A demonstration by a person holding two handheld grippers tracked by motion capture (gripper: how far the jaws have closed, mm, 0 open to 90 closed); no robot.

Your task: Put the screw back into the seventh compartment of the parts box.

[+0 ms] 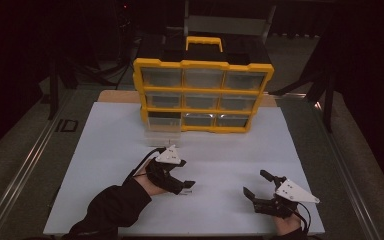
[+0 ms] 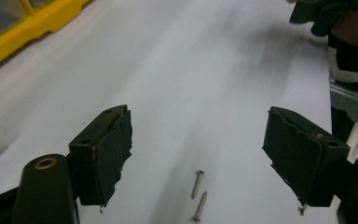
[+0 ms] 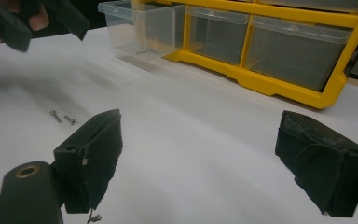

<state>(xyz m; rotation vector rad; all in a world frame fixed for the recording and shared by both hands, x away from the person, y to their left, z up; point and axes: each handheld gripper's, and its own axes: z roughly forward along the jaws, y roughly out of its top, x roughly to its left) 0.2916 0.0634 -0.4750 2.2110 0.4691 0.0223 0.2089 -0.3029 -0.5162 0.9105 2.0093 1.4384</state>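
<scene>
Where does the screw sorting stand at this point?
Done: the bottom-left drawer is pulled out of the yellow organizer. In hand: the open left gripper sits over two screws on the table. Left: grasping them; the right gripper waits open.

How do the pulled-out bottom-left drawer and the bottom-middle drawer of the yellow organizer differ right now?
The bottom-left drawer is slid well out onto the white table; the bottom-middle drawer sits flush in the yellow organizer. In the right gripper view, the bottom-left drawer's open top and side walls are exposed and a screw lies inside, while the bottom-middle drawer presents just its front. Both are clear plastic.
</scene>
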